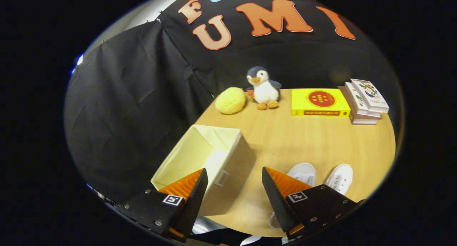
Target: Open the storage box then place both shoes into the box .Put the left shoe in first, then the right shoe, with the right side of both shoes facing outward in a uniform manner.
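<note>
A cream fabric storage box [200, 156] stands open-topped on the wooden table [321, 142], with nothing visible inside it. My gripper [234, 174] hovers above the table's near edge, open, nothing between its fingers. The left finger sits over the box's near right corner. Two white shoes lie side by side to the right of the box: one [302, 171] just beyond the right finger, the other [341, 176] further right. Their heels are hidden behind the right finger.
At the table's far side sit a yellow round plush [231, 100], a penguin plush [263, 88], a yellow book [319, 102] and a small stack of books [364, 101]. Black cloth walls close off the back and left.
</note>
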A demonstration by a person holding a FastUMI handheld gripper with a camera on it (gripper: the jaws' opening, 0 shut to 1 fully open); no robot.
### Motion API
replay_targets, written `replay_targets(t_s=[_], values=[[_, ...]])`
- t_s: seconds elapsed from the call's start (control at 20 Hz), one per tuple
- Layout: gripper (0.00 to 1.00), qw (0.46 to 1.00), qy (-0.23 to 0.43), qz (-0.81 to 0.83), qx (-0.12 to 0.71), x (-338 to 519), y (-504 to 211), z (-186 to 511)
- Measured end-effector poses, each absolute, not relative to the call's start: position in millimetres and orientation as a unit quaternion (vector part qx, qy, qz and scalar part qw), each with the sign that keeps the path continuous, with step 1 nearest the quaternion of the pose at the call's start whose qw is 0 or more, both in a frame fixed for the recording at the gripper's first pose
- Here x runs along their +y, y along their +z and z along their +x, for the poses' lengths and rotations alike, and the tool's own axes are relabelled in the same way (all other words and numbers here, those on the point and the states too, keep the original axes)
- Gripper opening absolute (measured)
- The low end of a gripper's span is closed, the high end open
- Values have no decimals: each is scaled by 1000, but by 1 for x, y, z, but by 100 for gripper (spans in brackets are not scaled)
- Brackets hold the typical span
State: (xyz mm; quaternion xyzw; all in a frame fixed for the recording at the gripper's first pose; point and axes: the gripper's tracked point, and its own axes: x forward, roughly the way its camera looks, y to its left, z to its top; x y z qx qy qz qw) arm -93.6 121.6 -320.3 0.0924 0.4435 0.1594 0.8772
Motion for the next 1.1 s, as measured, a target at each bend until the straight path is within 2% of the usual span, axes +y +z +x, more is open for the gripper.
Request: replay_targets(t_s=[0.2,0.55,1.1], values=[[91,875,109,38,471,68,-353,-117],[81,843,97,-11,529,29,-400,-159],[57,823,101,-154,537,1,-442,-158]])
